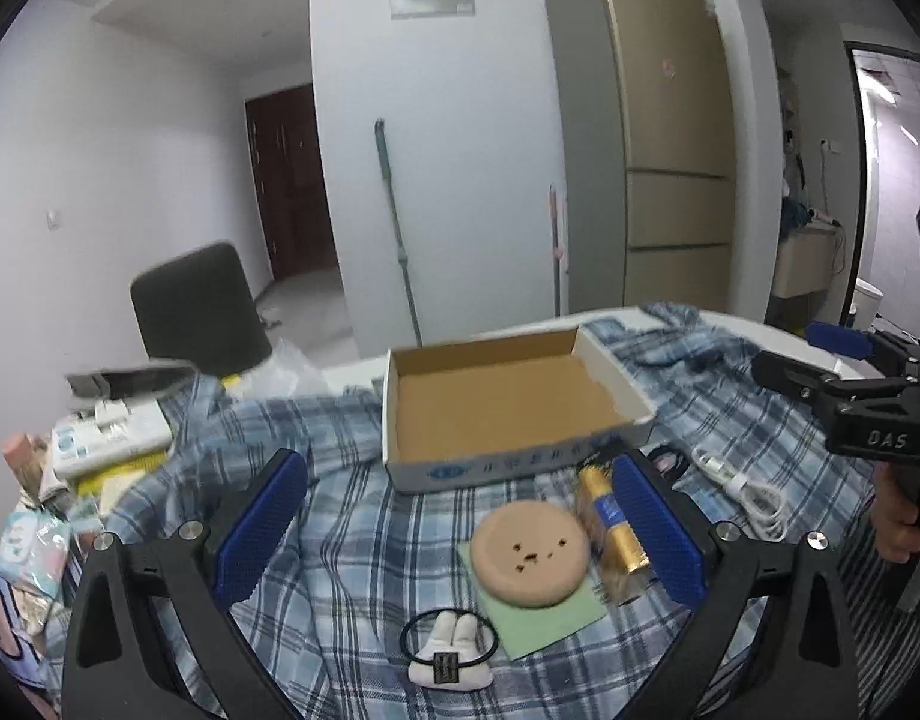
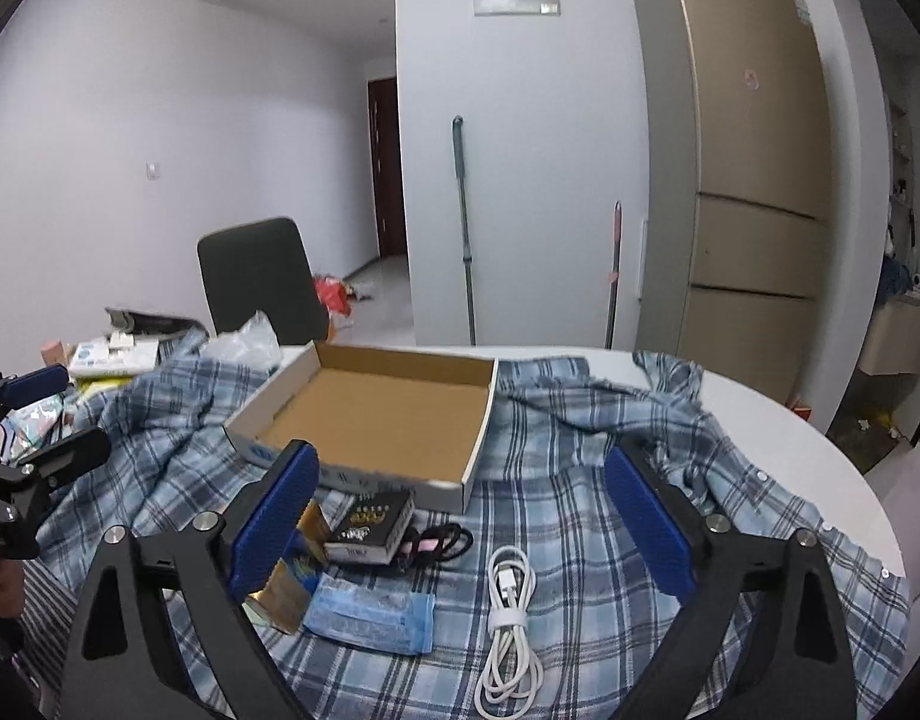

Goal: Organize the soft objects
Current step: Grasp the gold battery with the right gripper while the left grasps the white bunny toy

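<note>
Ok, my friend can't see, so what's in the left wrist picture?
The open left gripper hovers over a round tan puff, a white bunny hair tie and a gold tube on a blue plaid cloth. An empty cardboard box sits behind them.

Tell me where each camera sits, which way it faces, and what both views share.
Left wrist: on the left gripper, facing across the table over the puff and hair tie; its open blue fingers show, right gripper at right edge.
Right wrist: on the right gripper, open, over the cable; left gripper at left edge.
Shared: box, plaid shirt, fridge, chair.
</note>
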Demonstrator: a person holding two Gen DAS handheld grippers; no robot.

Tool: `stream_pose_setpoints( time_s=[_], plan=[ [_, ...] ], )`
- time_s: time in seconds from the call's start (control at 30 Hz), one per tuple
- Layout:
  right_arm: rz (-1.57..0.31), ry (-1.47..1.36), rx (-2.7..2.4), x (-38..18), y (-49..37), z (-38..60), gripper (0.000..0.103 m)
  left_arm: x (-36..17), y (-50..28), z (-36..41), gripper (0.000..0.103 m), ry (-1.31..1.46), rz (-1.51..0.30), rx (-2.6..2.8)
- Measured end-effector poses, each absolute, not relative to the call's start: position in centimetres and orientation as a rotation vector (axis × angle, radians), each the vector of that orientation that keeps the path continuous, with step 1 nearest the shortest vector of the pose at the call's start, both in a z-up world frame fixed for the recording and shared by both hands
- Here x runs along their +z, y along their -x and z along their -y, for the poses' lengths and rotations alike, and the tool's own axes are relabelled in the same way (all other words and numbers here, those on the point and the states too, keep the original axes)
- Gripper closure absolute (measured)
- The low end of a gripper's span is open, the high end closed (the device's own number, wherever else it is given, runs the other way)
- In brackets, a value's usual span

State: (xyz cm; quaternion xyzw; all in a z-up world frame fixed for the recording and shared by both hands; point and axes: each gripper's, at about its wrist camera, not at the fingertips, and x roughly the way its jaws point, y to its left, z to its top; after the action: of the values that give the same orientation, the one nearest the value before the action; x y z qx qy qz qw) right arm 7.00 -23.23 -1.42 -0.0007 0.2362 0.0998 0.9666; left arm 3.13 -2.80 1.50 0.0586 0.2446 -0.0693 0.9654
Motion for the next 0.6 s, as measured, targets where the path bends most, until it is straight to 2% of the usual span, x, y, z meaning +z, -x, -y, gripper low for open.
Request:
stream_pose_setpoints(
  time_s=[0.1,0.37,0.5,0.57,0.6],
  plan=[
    [-0.548,0.005,0.237,-2.2,-7.8,22.5,0.013,0.9,-4.3,1.5,0.011,-0.099,-0.537,-0.120],
    [-0.704,0.061,0.337,-3.7,-9.2,17.0,0.022,1.4,-4.4,-0.5,0.013,-0.097,-0.572,-0.125],
    [-0.755,0.121,0.376,-5.1,-9.3,13.7,0.032,2.0,-4.0,-0.8,0.016,-0.102,-0.546,-0.113],
    [-0.774,0.167,0.380,-6.1,-9.2,12.5,0.040,2.1,-3.9,-1.0,0.019,-0.107,-0.532,-0.090],
    [-0.788,0.182,0.381,-6.6,-9.2,12.1,0.048,2.1,-4.0,-1.2,0.021,-0.103,-0.532,-0.087]
  ],
)
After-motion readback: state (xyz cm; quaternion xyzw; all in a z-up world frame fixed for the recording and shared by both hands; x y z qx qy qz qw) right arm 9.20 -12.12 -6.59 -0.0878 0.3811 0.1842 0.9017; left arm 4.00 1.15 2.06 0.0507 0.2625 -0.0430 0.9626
